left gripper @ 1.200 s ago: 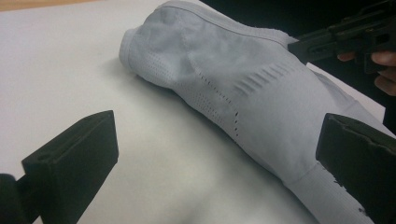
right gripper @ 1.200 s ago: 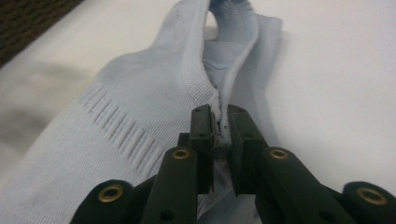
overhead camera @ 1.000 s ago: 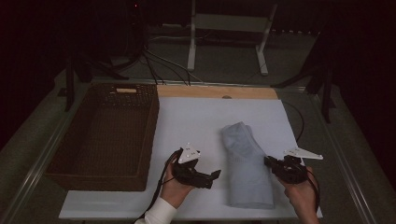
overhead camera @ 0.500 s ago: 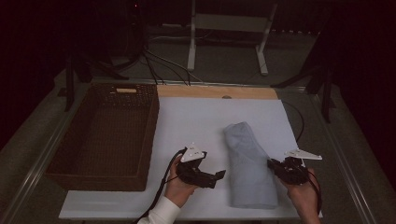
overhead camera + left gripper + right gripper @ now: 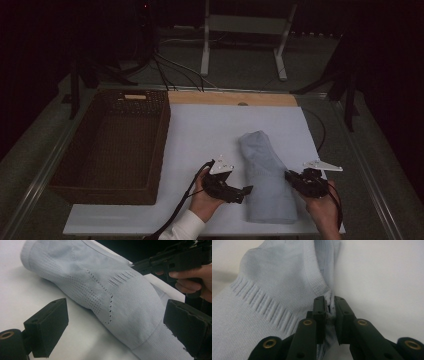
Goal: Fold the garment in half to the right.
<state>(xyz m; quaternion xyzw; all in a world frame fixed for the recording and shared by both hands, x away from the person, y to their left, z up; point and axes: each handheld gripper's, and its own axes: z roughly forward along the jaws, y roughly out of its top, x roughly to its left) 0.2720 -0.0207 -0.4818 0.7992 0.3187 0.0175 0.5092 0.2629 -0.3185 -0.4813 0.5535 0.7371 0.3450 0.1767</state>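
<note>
care should be taken that the open left gripper (image 5: 245,190) is closed on the near edge of the grey garment (image 5: 265,175), lying right of the basket (image 5: 112,145), while its hem is kept pinched by the right gripper (image 5: 329,305).

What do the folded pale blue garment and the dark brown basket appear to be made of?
The folded pale blue garment looks like a matte knit fabric: ribbed bands and rows of small perforations show. The dark brown basket appears to be woven wicker or rattan, judging by its textured walls; the exact fibre is unclear.
</note>
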